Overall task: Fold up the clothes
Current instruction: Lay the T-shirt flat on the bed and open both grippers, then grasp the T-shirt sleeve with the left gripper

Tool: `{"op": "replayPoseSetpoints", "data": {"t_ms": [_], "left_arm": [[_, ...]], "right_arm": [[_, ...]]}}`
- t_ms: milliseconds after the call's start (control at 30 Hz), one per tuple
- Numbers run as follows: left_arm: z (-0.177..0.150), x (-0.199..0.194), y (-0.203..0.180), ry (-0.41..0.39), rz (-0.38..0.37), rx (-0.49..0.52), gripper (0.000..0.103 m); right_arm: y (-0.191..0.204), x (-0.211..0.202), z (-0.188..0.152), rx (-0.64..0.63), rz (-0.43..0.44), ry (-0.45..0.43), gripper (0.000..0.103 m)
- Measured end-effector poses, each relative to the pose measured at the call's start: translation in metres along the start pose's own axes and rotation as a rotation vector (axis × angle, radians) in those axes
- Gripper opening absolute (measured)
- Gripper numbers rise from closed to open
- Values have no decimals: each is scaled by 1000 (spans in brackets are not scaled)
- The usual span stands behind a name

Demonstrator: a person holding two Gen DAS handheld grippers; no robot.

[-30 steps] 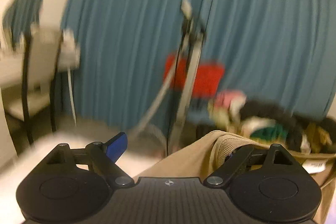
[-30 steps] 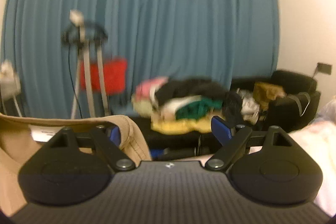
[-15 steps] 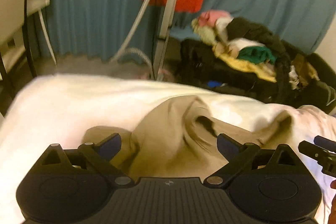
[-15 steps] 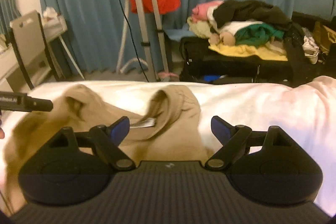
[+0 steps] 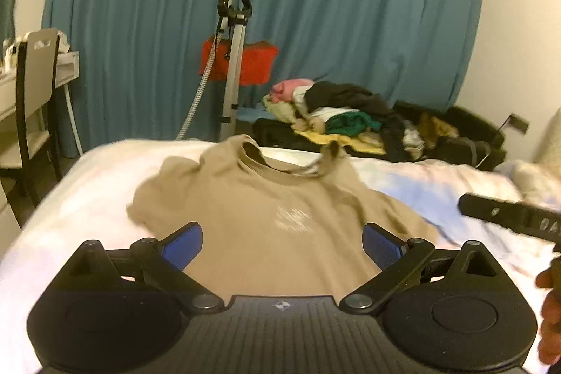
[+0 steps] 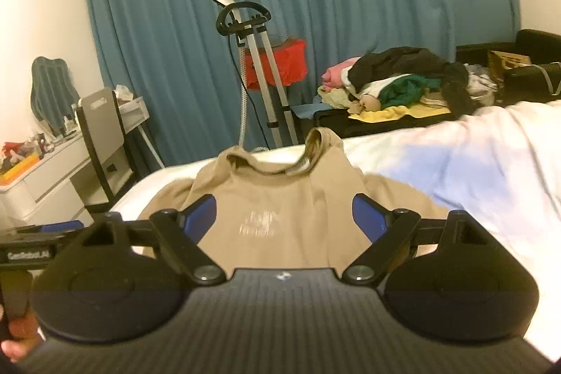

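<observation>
We hold both tools with their jaws spread wide and nothing between them: the left gripper [image 5: 282, 242] and the right gripper [image 6: 282, 216] each frame the tan T-shirt [image 5: 270, 219] from the lower middle of their views. The shirt lies spread on the white bed cover [image 5: 87, 198], filling the centre of both frames, pale print facing up. Its collar [image 5: 280, 165] stands rumpled toward the top of the cloth, and the sleeve at centre left of the left view is bunched.

The risks we see come from that unevenness. If we pinch at a ridge, we may catch only one layer, or drag the bed cover up with it. A fold made over the bunched sleeve would likely trap the crease. The two tools sit close together, so they could knock into each other. Whether the shirt is being laid out or opened again, we cannot tell.
</observation>
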State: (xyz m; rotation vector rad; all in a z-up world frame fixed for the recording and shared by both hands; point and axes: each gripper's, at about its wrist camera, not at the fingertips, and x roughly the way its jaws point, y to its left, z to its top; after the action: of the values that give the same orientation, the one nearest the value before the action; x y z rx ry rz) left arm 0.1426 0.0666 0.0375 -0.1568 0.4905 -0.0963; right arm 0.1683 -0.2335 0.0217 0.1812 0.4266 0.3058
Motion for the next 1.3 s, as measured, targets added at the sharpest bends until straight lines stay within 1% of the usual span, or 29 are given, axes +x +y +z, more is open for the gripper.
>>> {"op": "replayPoseSetpoints", "data": {"t_ms": [67, 200, 367, 433, 567, 700, 867, 1033, 1133, 1200, 1233, 1300], "left_arm": [[-20, -22, -2, -26, -16, -24, 99], [-42, -41, -3, -42, 3, -39, 99], [-70, -64, -3, -63, 26, -57, 99], [-79, -71, -3, -68, 35, -67, 99], [-82, -61, 5, -49, 33, -118, 99], [-80, -42, 17, -16, 30, -184, 99], [-74, -16, 38, 12, 42, -281, 99], [-68, 14, 64, 35, 76, -366, 99], [-64, 32, 80, 37, 100, -418, 99], [-62, 44, 91, 38, 116, -455, 99], [-60, 50, 96, 38, 139, -454, 99], [-56, 63, 102, 27, 190, -412, 99]], "right_arm": [[5, -20, -14, -19, -1, -16, 86], [14, -59, -40, -52, 2, -53, 86], [10, -79, -60, -22, 33, -112, 86], [9, -79, -67, -12, 37, -110, 86], [9, -76, -72, -3, 59, -100, 86], [12, -75, -75, 2, 71, -108, 86], [8, -68, -77, 43, 72, -89, 86], [1, -55, -83, 87, 55, -55, 86], [-3, -47, -87, 110, 55, -31, 86], [-5, -40, -89, 122, 37, -22, 86], [-6, -36, -90, 128, 27, -18, 86], [-7, -27, -91, 136, 11, -14, 86]]}}
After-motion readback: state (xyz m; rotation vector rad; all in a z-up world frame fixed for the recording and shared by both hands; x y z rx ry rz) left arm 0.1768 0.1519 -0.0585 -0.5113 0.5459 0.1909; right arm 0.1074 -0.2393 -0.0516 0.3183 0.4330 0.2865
